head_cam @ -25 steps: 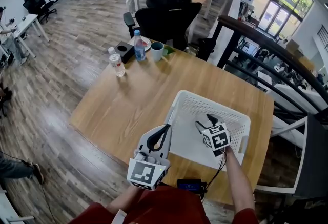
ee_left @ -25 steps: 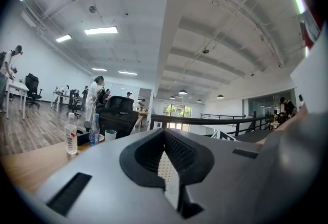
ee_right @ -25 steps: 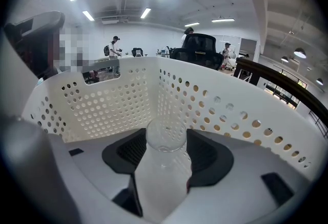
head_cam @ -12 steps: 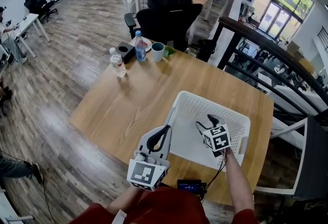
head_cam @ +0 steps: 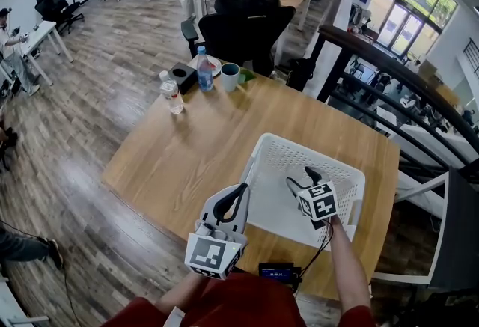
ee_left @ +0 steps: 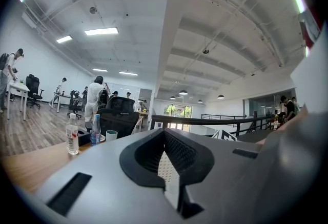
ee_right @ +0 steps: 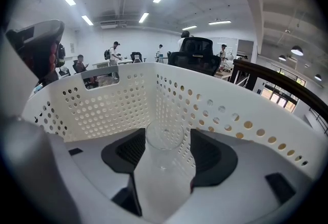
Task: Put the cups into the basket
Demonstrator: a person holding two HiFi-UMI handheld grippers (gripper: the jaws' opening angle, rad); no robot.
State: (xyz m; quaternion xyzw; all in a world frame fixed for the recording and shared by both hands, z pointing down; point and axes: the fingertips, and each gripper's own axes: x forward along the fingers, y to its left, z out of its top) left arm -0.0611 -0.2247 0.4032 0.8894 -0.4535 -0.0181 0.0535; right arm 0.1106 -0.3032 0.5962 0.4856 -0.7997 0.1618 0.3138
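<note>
Jaws of the left gripper [ee_left: 166, 171] met at their tips, clamped on nothing, in the left gripper view. At 9 o'clock a water bottle [ee_left: 72, 138] and a mug [ee_left: 111, 136] stood on the wooden table [ee_left: 25, 166].

In the right gripper view the right gripper [ee_right: 164, 150] had its pads closed on a clear cup [ee_right: 164, 138], rim pointing away, inside the white basket [ee_right: 113, 107], whose perforated walls rose from 9 to 3 o'clock.

From the head view the basket [head_cam: 299, 143] sat toward the table's [head_cam: 187, 153] 4 o'clock corner. The right gripper [head_cam: 308, 173] reached inside it (the cup was too clear to pick out there), and the left gripper [head_cam: 242, 188] hung at its 9 o'clock rim. The mug [head_cam: 229, 75] stood at the table's 11 o'clock edge, well apart.
</note>
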